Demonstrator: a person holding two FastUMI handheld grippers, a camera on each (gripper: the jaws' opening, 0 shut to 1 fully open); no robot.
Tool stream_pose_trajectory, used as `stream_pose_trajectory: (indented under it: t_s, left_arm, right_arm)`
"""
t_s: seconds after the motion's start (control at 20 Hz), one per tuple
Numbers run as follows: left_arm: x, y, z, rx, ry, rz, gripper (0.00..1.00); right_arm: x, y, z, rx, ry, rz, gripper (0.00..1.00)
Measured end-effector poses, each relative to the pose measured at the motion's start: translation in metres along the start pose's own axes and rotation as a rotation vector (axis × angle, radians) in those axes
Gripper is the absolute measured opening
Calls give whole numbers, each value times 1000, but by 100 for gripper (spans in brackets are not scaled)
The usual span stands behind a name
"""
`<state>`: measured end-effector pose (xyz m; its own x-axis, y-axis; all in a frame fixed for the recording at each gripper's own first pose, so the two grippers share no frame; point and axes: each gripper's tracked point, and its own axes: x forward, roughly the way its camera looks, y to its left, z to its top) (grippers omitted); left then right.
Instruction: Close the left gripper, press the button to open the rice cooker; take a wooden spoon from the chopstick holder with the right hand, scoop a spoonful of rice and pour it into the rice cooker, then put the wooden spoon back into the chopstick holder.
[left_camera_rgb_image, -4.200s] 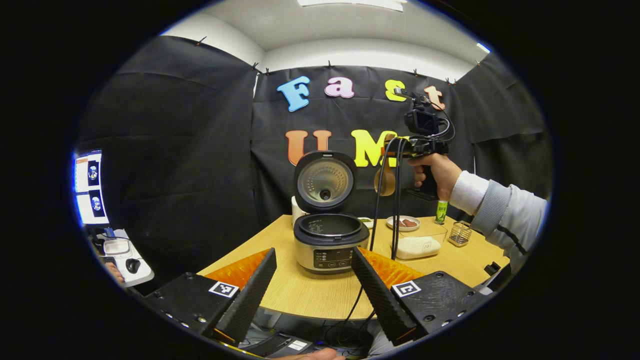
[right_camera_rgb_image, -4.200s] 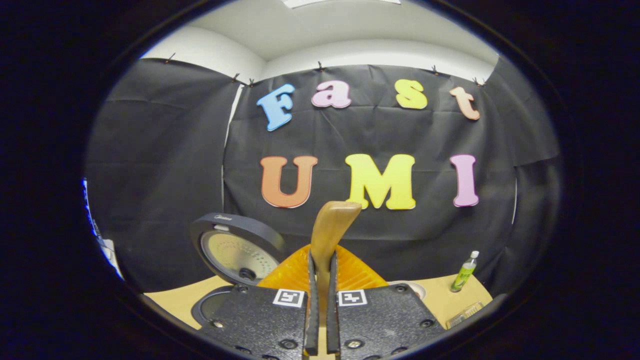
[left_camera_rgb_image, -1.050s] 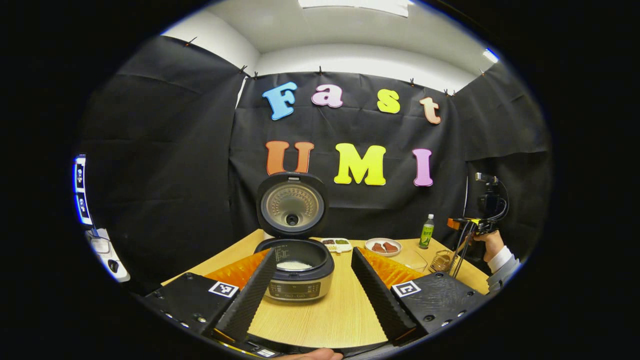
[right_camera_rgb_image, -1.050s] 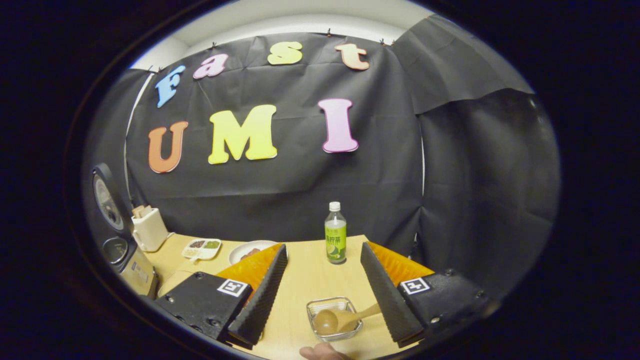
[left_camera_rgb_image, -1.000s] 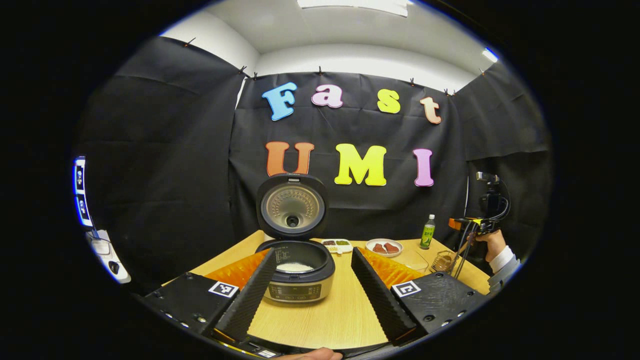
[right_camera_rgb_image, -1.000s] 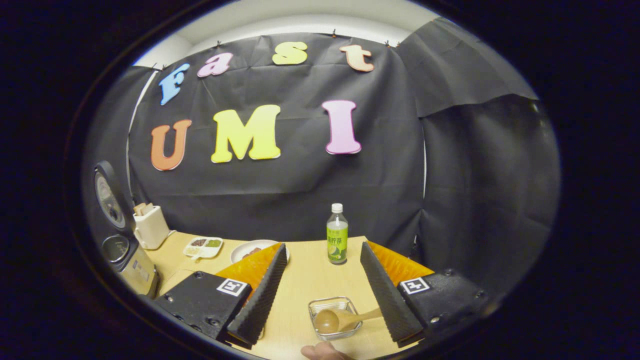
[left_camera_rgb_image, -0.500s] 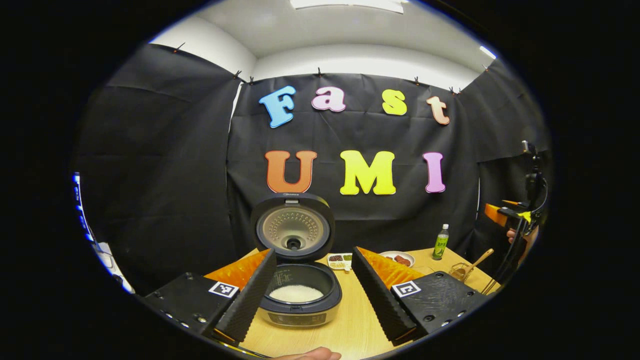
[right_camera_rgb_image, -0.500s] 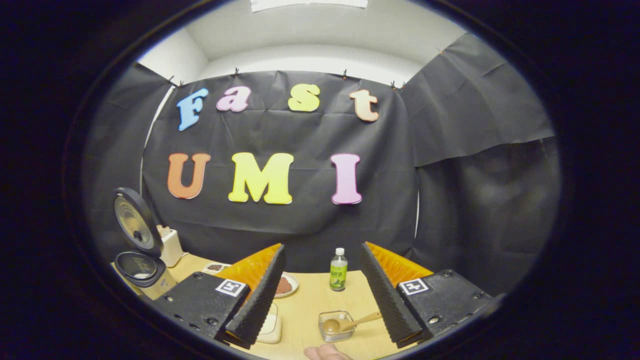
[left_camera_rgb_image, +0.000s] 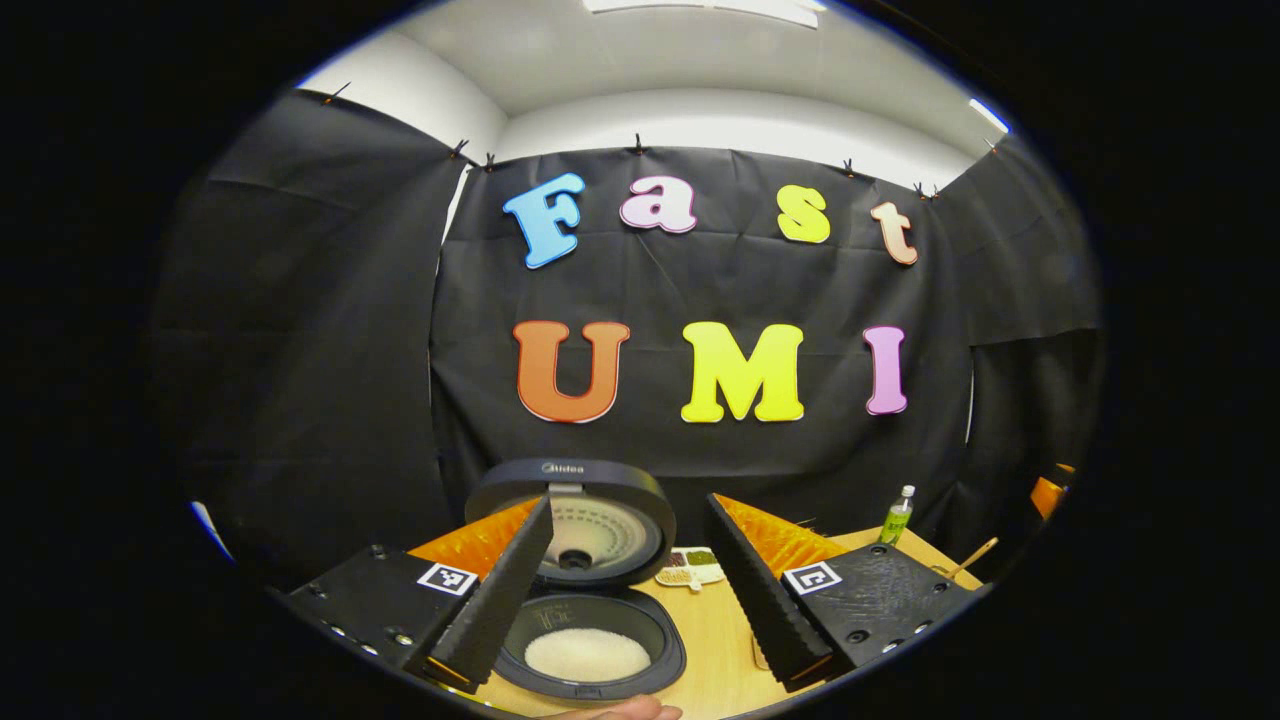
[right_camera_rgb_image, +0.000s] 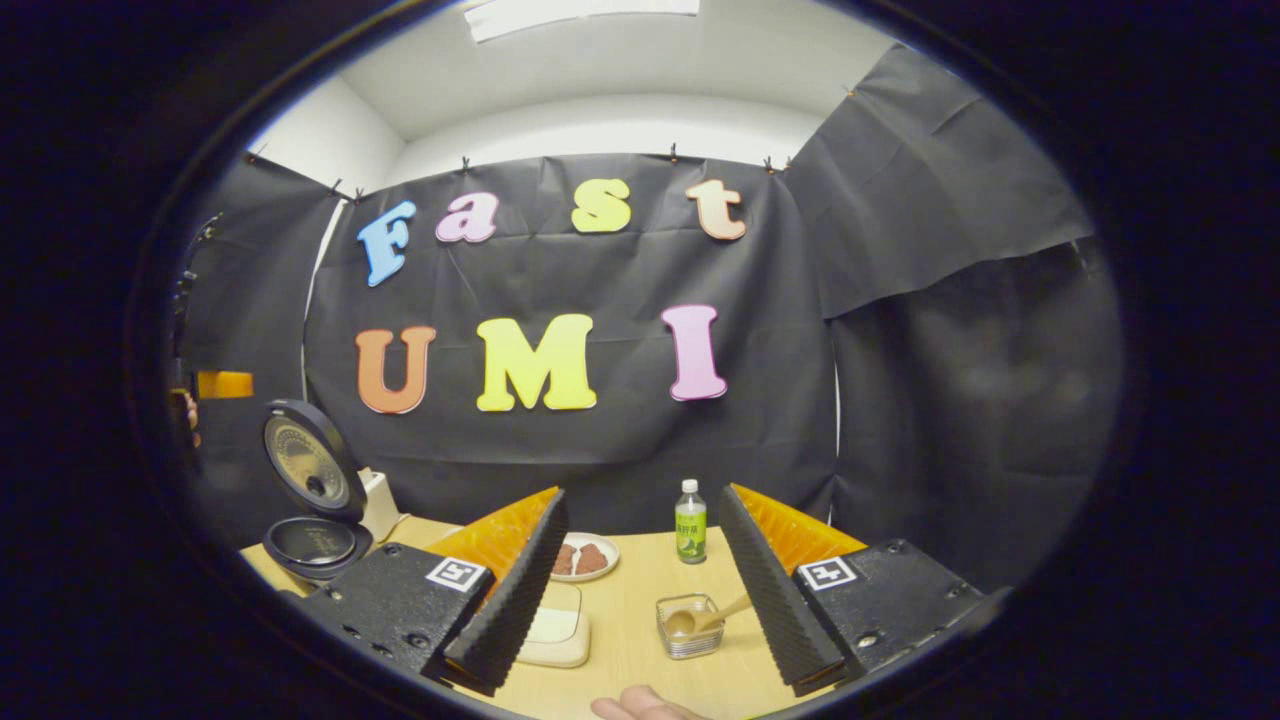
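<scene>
Left gripper view: the left gripper (left_camera_rgb_image: 628, 590) hangs above the rice cooker (left_camera_rgb_image: 590, 650), fingers spread wide, holding nothing. The cooker's lid (left_camera_rgb_image: 575, 520) stands raised; white rice (left_camera_rgb_image: 587, 654) lies in the pot. The table (left_camera_rgb_image: 725, 650) carries the cooker.

Right gripper view: the right gripper (right_camera_rgb_image: 645, 590) is likewise spread apart and empty. The wooden spoon (right_camera_rgb_image: 703, 620) rests in the chopstick holder (right_camera_rgb_image: 688, 627), bowl down inside, handle slanting up toward the right finger. A green bottle (right_camera_rgb_image: 690, 535) stands beyond.
</scene>
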<state>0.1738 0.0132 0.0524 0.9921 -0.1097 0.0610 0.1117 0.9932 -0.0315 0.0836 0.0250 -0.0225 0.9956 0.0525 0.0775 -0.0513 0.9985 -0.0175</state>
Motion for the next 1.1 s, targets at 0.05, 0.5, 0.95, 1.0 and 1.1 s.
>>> stream_pose_trajectory:
  t_s: [0.05, 0.5, 0.95, 1.0, 1.1]
  left_arm:
    - [12, 2, 8, 21, -17, -4, 96]
    - [112, 32, -7, -12, 18, 31, 96]
    - [161, 46, -21, -9, 43, 73, 96]
    - [162, 47, -28, -16, 54, 83, 96]
    - [162, 43, -40, -21, 95, 83, 96]
  right_arm:
    - [-4, 0, 4, -8, -18, 15, 98]
    - [-19, -31, -5, 7, -36, 10, 98]
    - [-38, -65, -31, 73, -28, -43, 98]
    - [-43, -69, -30, 90, -37, -49, 98]
    - [-53, -69, -25, 132, -64, -46, 94]
